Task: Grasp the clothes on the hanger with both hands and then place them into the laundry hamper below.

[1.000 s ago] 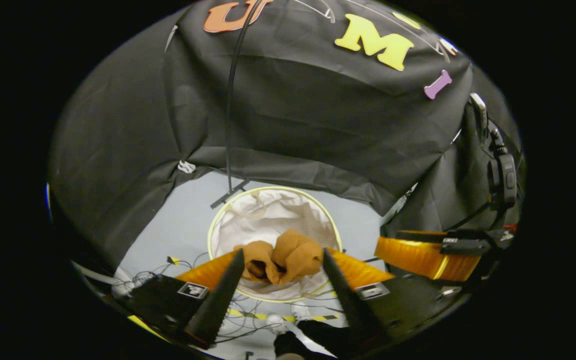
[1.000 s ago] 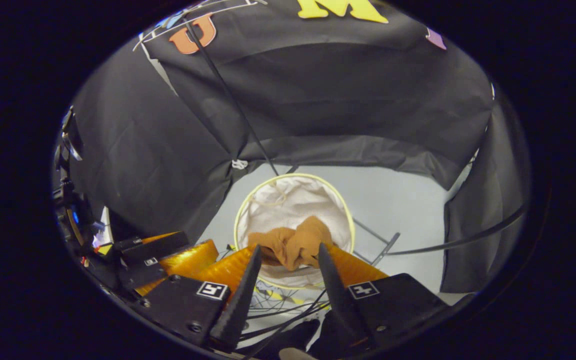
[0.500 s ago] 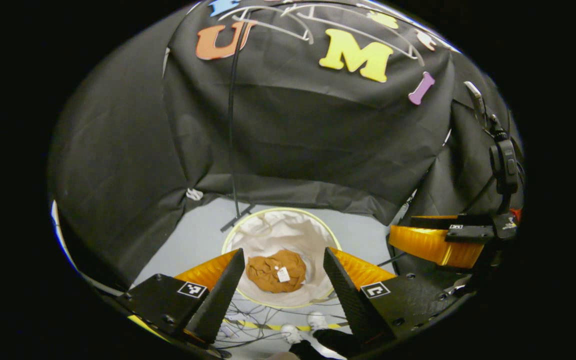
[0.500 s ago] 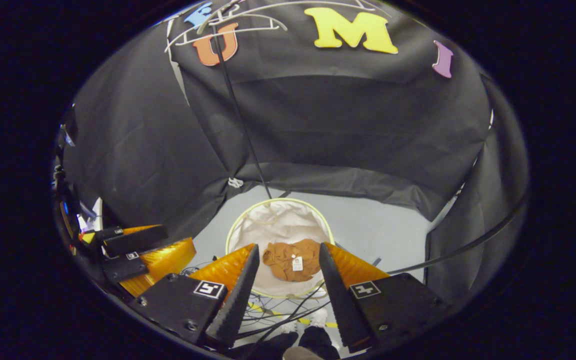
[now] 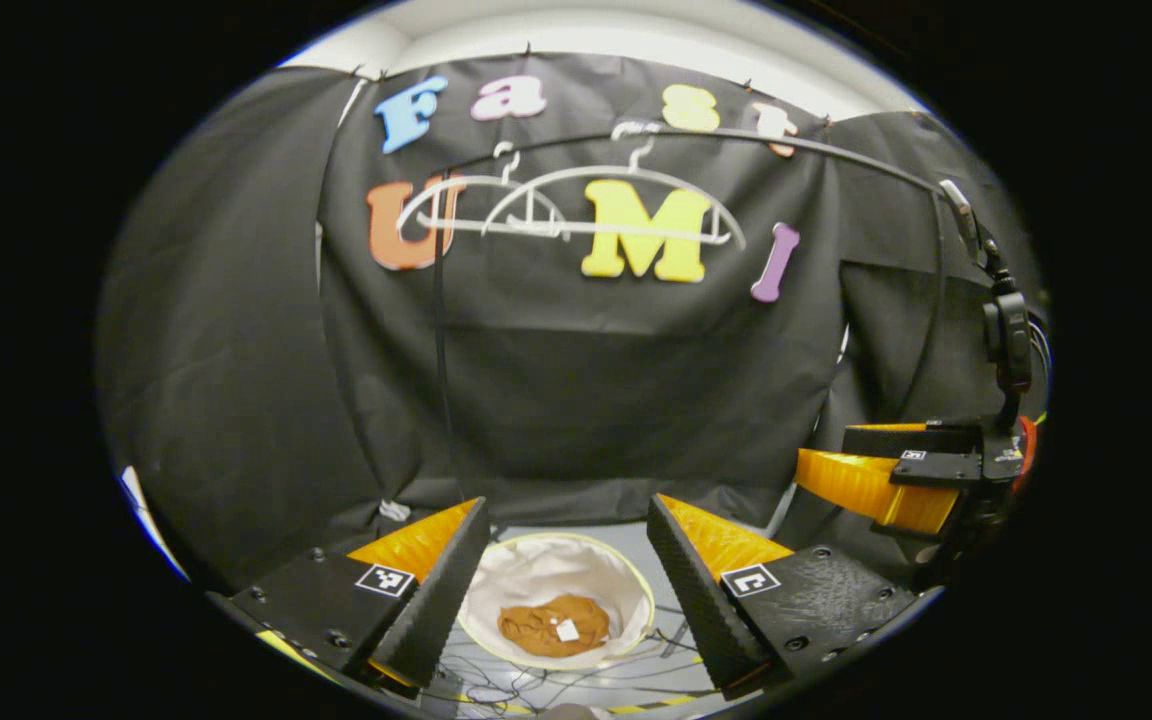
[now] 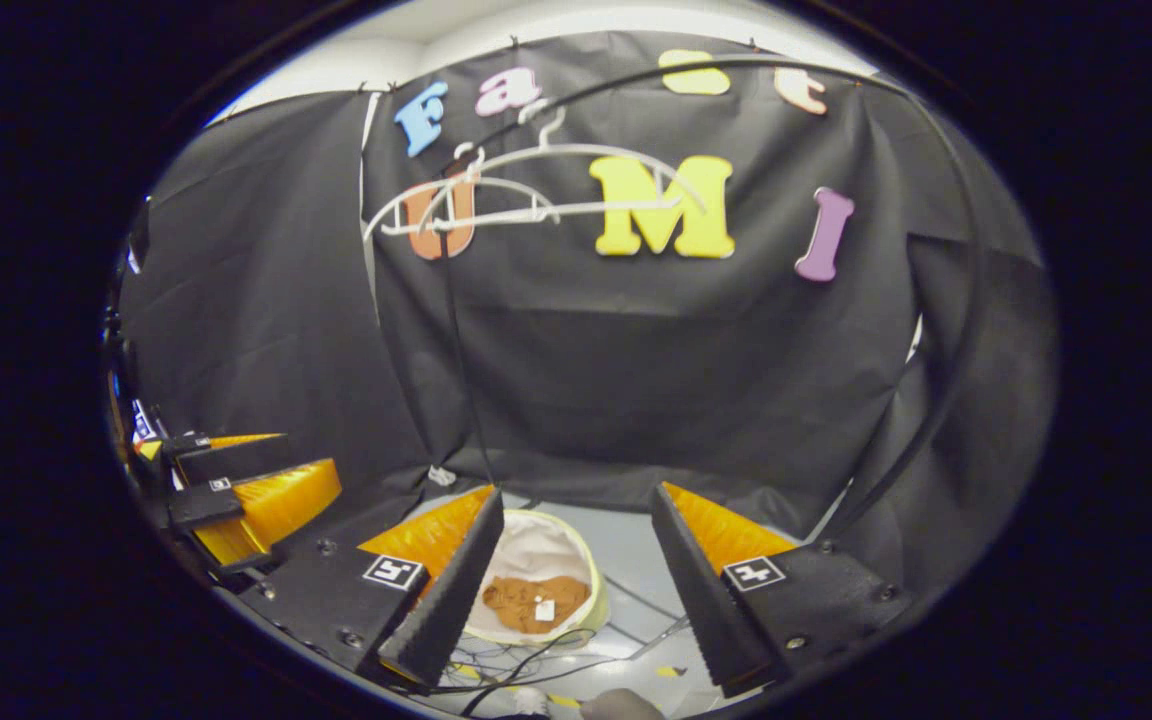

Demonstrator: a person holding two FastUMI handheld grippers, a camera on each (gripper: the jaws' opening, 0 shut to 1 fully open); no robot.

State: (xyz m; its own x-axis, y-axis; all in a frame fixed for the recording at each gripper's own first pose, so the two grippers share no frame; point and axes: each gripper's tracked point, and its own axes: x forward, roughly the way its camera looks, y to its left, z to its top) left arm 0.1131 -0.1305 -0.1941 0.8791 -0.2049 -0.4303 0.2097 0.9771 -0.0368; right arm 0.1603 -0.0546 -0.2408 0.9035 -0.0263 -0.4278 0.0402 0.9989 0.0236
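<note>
A brown garment [image 5: 546,627] lies crumpled with a white tag up in the white, yellow-rimmed laundry hamper [image 5: 536,570] on the floor far below. My left gripper [image 5: 568,505] is open and holds nothing, high above the hamper. In the right gripper view the same garment [image 6: 526,600] rests in the hamper [image 6: 536,550], and my right gripper [image 6: 577,493] is open with nothing between its fingers. Two bare white hangers [image 5: 576,205] hang from a black rail, also white hangers [image 6: 526,190] ahead at the top.
The right gripper's body [image 5: 886,480] shows at the right edge, the left gripper's body [image 6: 246,490] at the left edge. A black upright pole [image 5: 439,350] stands behind the hamper. Loose cables [image 6: 526,665] lie on the grey floor near it.
Both grippers let go of the brown garment, which dropped into the hamper. Both have since risen and tilted up, so the hamper looks smaller and the hangers have come into sight.
</note>
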